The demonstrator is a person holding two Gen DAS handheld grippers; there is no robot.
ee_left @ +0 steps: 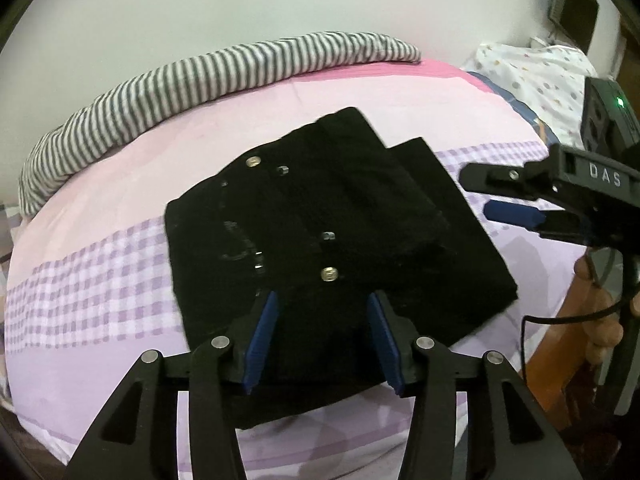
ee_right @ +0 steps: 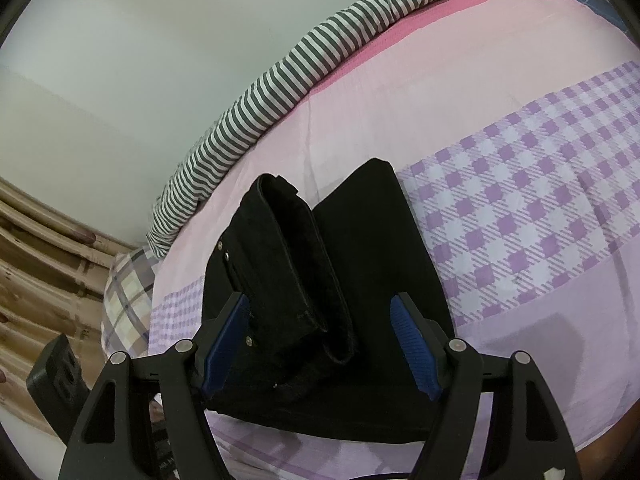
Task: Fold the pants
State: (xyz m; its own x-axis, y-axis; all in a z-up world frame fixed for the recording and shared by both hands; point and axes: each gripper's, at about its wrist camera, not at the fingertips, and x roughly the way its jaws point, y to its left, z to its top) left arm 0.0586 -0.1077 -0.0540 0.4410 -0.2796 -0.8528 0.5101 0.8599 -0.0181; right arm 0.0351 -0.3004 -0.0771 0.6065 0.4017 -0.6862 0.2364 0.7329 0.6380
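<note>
The folded black pants (ee_left: 320,240) lie on the bed (ee_left: 100,280) near the striped cloth (ee_left: 160,92), with the left gripper (ee_left: 322,340) and right gripper (ee_right: 320,344) above them, jaws apart, gripping nothing.

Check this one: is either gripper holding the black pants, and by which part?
Neither. The left gripper and right gripper stand open above the folded black pants on the bed, pads off the cloth.
</note>
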